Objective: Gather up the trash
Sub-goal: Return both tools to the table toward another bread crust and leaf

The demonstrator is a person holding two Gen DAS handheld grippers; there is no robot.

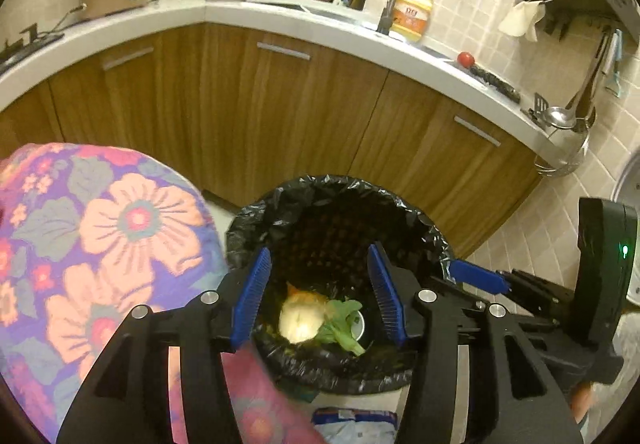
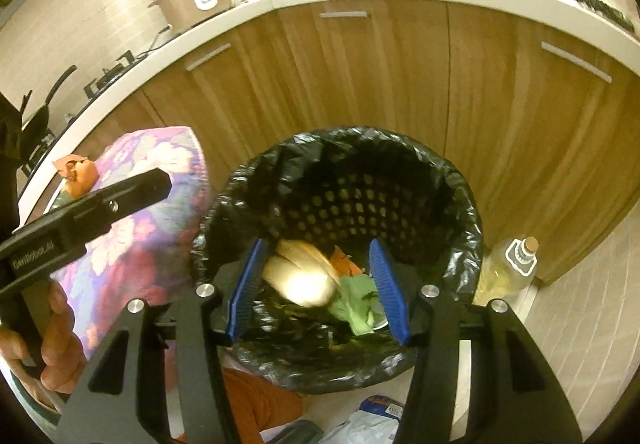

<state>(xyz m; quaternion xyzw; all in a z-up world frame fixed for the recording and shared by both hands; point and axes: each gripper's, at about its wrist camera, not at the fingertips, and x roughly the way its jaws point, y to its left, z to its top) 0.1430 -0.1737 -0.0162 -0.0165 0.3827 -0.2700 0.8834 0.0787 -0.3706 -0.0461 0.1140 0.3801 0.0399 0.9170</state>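
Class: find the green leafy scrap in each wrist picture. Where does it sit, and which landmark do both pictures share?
Left wrist: green leafy scrap low centre, inside the bin, right of the pale peel.
Right wrist: green leafy scrap low centre-right, by the right blue pad.
Shared landmark: black-lined bin.

your left gripper (image 1: 318, 294) and right gripper (image 2: 318, 290) both point steeply downward, side by side, jaws parted with nothing between the pads.

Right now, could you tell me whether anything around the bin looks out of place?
Yes: crumpled wrappers lie on the floor in front of the black-lined trash bin, not inside it. Broken eggshell sits beyond the floral cloth, also uncollected.
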